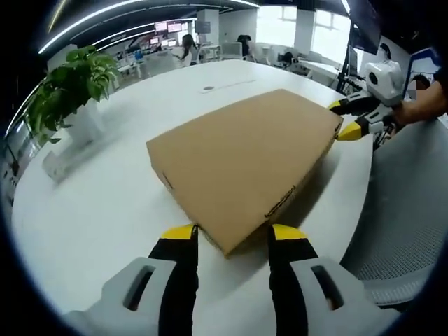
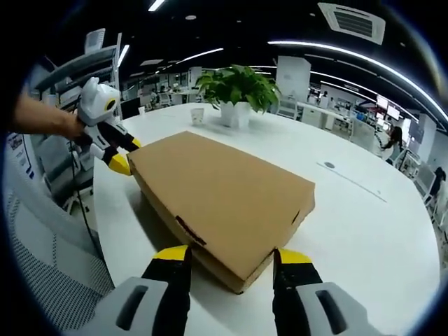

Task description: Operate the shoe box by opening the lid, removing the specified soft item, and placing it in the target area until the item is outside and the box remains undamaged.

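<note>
Plain brown cardboard shoe box (image 1: pixel 245 164), lid shut and flat, lies on the white table. In the left gripper view its near corner pokes between the jaws. In the right gripper view the box (image 2: pixel 224 192) again has one corner between that view's jaws.

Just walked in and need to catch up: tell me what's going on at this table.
A person holds a gripper in each hand at opposite corners of a closed cardboard shoe box on a white table. The left gripper straddles one corner with open jaws; the right gripper does the same at the far corner. The lid is still down. A potted plant stands beyond.
</note>
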Available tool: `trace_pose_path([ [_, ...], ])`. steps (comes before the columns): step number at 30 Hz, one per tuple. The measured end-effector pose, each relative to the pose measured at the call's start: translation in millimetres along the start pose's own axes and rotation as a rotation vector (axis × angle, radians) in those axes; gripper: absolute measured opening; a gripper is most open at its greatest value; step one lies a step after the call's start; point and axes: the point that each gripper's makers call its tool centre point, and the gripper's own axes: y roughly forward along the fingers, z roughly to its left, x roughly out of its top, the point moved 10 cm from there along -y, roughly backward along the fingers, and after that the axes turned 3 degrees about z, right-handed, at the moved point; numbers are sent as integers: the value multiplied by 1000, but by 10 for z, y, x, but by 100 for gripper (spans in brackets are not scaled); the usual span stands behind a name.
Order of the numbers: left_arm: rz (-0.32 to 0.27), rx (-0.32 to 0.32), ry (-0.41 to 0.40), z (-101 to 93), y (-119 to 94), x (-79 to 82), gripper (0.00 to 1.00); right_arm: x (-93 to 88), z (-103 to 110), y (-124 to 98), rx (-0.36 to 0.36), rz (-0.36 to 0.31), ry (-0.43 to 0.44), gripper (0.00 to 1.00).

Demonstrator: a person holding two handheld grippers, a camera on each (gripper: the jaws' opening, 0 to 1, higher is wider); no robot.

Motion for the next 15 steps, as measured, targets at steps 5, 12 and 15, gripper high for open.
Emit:
trace_pose_path([
  [5, -11, 8, -7, -26, -41, 30, 37, 56, 7, -43, 6, -1, 24, 43],
  [12, -34, 10, -19, -36, -106, 58, 37, 105, 15, -78, 3, 3, 13, 44],
  [15, -40, 7, -32, -34, -147, 93, 38, 149, 22, -119, 6, 2, 11, 45],
])
